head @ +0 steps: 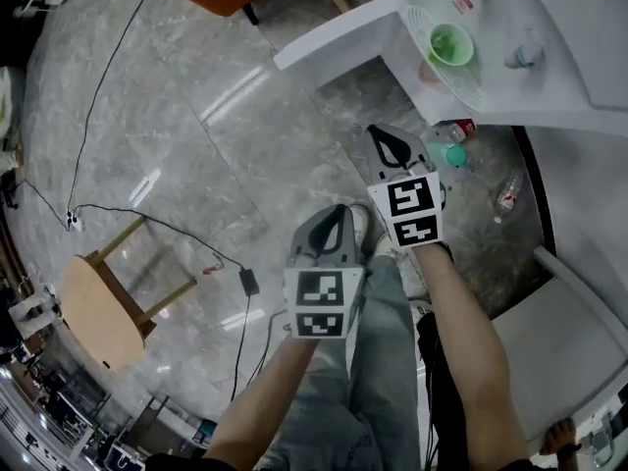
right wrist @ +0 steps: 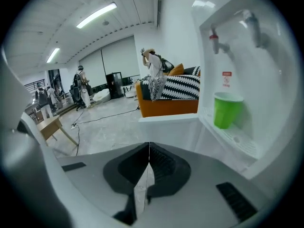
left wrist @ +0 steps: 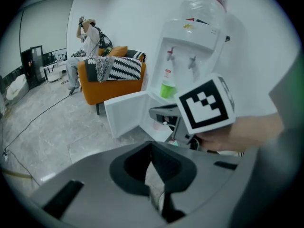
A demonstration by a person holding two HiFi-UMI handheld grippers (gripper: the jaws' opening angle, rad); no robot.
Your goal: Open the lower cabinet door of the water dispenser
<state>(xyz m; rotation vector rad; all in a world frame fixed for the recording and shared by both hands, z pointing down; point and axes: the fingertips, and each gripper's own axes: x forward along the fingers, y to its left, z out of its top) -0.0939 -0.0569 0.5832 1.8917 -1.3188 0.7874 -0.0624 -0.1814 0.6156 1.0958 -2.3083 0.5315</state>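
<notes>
The white water dispenser (head: 549,67) stands at the upper right, a green cup (head: 450,44) on its drip tray. Its lower cabinet door (head: 334,32) is swung open to the left, and small items (head: 454,130) show inside the cabinet. My right gripper (head: 392,150) hovers in front of the open cabinet, shut and empty, apart from the door. My left gripper (head: 332,226) is nearer my body, also shut and empty. The left gripper view shows the open door (left wrist: 126,113) and the right gripper's marker cube (left wrist: 205,104). The right gripper view shows the door's top edge (right wrist: 168,120) and the cup (right wrist: 227,110).
A wooden stool (head: 98,307) and black cables (head: 157,224) lie on the grey marble floor at left. An orange sofa (left wrist: 111,82) stands behind the door. A plastic bottle (head: 507,192) lies beside the dispenser. A white panel (head: 569,332) is at lower right. People stand far back.
</notes>
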